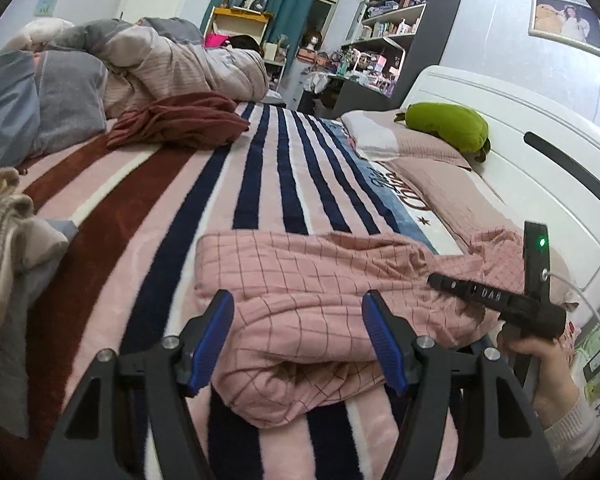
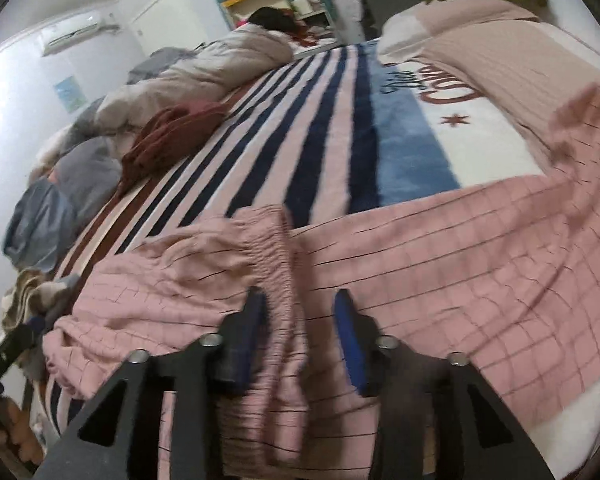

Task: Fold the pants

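Note:
The pink checked pants [image 1: 320, 292] lie rumpled across the striped blanket [image 1: 268, 168] on the bed. My left gripper [image 1: 298, 336] is open, its blue pads either side of the pants' near folded edge, just above the cloth. The right gripper's body [image 1: 496, 300] shows at the right, over the pants' far end. In the right wrist view the pants [image 2: 440, 260] fill the foreground, with the gathered waistband [image 2: 276, 248] running between my fingers. My right gripper [image 2: 300, 332] is partly open around that band; the view is blurred.
A dark red garment [image 1: 180, 120] lies further up the bed beside a heap of quilts [image 1: 172, 60]. A green plush toy [image 1: 444, 124] sits on the pillows by the white headboard [image 1: 540, 152]. More clothes [image 1: 4, 240] are piled at the left edge.

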Action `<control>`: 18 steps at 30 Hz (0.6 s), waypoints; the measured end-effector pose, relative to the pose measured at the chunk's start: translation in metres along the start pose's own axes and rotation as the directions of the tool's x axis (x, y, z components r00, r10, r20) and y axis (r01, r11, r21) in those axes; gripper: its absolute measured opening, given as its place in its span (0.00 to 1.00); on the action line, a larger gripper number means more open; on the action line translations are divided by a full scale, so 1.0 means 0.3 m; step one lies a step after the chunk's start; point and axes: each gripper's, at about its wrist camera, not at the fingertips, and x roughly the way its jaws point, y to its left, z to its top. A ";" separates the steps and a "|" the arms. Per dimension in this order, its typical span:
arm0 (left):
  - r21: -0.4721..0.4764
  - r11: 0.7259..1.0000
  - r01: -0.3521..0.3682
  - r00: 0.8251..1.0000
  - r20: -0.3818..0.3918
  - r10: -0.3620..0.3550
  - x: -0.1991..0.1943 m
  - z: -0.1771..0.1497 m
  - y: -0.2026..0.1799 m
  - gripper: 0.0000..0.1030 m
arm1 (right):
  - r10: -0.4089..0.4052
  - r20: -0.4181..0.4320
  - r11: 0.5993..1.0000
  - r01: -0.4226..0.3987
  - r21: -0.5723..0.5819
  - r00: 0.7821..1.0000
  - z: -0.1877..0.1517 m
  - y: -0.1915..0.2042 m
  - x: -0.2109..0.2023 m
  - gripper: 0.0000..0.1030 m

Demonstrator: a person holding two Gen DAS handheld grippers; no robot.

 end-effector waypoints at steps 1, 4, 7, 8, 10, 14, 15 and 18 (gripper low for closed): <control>-0.002 1.000 0.002 1.000 -0.004 -0.002 0.003 -0.003 0.001 0.61 | 0.000 0.019 1.000 0.000 -0.001 1.000 0.009 0.002 -0.015 0.35; -0.017 1.000 -0.008 1.000 -0.004 0.008 0.008 -0.006 0.009 0.61 | 0.031 0.064 0.998 -0.028 -0.049 0.997 0.052 0.038 -0.044 0.35; -0.025 1.000 -0.005 1.000 0.005 0.005 0.006 -0.003 0.011 0.61 | 0.093 0.065 0.992 -0.087 -0.087 0.994 0.083 0.084 -0.036 0.35; -0.022 1.000 -0.006 1.000 0.006 0.006 0.008 -0.002 0.010 0.61 | 0.132 0.051 0.987 -0.126 -0.099 0.990 0.084 0.100 -0.024 0.35; -0.016 1.000 -0.007 1.000 0.005 0.007 0.010 -0.003 0.006 0.61 | 0.172 0.001 0.978 -0.171 -0.120 0.985 0.073 0.129 0.014 0.34; -0.007 1.000 -0.005 1.000 0.001 0.005 0.013 -0.004 0.000 0.61 | 0.088 -0.052 0.988 -0.094 -0.126 0.995 0.033 0.109 0.081 0.33; -0.004 1.000 -0.007 1.000 0.000 0.007 0.013 -0.004 -0.003 0.61 | 0.087 -0.053 0.989 -0.093 -0.114 0.995 0.027 0.094 0.084 0.33; -0.005 1.000 0.001 1.000 0.005 -0.001 0.004 -0.002 -0.008 0.61 | 0.055 -0.036 0.987 -0.059 -0.150 0.998 0.021 0.095 0.053 0.33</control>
